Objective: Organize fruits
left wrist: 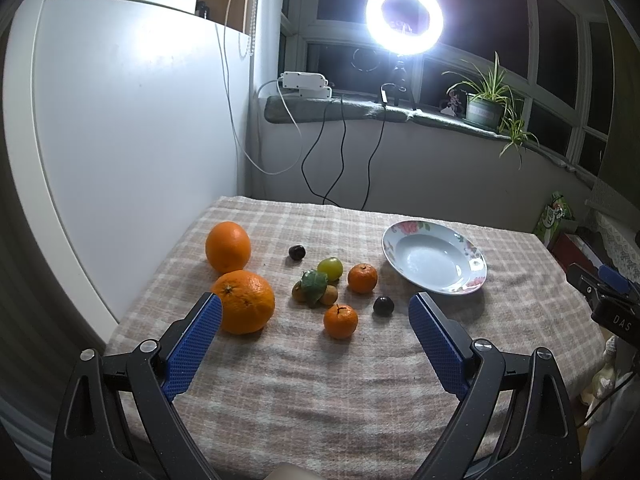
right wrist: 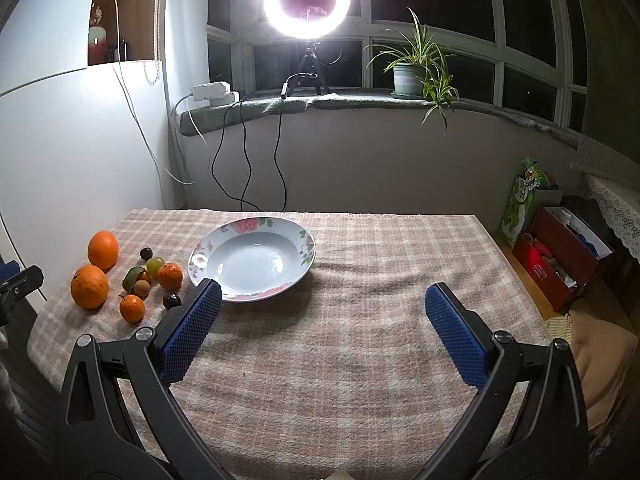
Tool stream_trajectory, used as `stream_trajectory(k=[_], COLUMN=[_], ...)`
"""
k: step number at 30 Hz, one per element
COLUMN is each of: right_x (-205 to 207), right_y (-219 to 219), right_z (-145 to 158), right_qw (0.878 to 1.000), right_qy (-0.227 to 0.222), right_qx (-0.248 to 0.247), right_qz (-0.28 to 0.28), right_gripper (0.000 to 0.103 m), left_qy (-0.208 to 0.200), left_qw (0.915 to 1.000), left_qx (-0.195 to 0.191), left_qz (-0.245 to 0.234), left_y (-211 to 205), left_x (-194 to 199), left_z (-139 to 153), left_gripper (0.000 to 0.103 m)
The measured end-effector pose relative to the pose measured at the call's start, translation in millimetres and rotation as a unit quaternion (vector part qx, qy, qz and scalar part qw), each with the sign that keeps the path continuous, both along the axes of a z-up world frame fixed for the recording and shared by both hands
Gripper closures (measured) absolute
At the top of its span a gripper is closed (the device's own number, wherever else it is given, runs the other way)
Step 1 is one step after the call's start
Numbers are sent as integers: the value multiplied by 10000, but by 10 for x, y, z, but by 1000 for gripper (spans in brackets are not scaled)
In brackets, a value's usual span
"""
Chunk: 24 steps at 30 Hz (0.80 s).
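Fruits lie on the plaid cloth: two big oranges (left wrist: 243, 301) (left wrist: 227, 246), two tangerines (left wrist: 340, 321) (left wrist: 362, 278), a green grape (left wrist: 330, 267), two dark plums (left wrist: 383, 305) (left wrist: 297, 251) and brown longans with a leaf (left wrist: 314, 286). A floral white plate (left wrist: 404, 229) stands empty to their right. My left gripper (left wrist: 316, 306) is open above the near fruits. My right gripper (right wrist: 323, 294) is open and empty over bare cloth, right of the plate (right wrist: 308, 248). The fruits show at left in the right wrist view, the near orange (right wrist: 89, 286) among them.
A white wall panel (left wrist: 120, 140) borders the table's left side. A ring light (left wrist: 404, 18), cables, a power strip and a potted plant (left wrist: 484, 106) stand on the windowsill behind. Boxes and bags (right wrist: 560, 256) sit on the floor at right.
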State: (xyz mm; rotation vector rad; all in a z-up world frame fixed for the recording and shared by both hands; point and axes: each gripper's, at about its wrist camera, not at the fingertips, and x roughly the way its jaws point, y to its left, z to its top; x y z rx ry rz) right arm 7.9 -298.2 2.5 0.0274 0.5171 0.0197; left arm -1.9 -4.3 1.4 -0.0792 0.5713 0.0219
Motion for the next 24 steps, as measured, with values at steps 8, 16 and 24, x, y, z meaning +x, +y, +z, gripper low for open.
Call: stream_trajectory(k=[8, 16, 24], right_x=[2, 6, 64], right_y=[-1, 21, 72], right_z=[-3, -25, -86], right_qw=[10000, 10000, 9998], right_qy=[0, 34, 131], right_qx=[4, 0, -18], right_qz=[2, 28, 117], right_gripper=[0, 0, 0], left_qy=[8, 19, 101], left_qw=[10000, 10000, 9999], left_qx=[-9, -20, -101], left_qz=[-6, -4, 45], left_y=[-6, -7, 94], left_x=[7, 9, 66], left_z=[-14, -25, -101], left_gripper=[9, 9, 9])
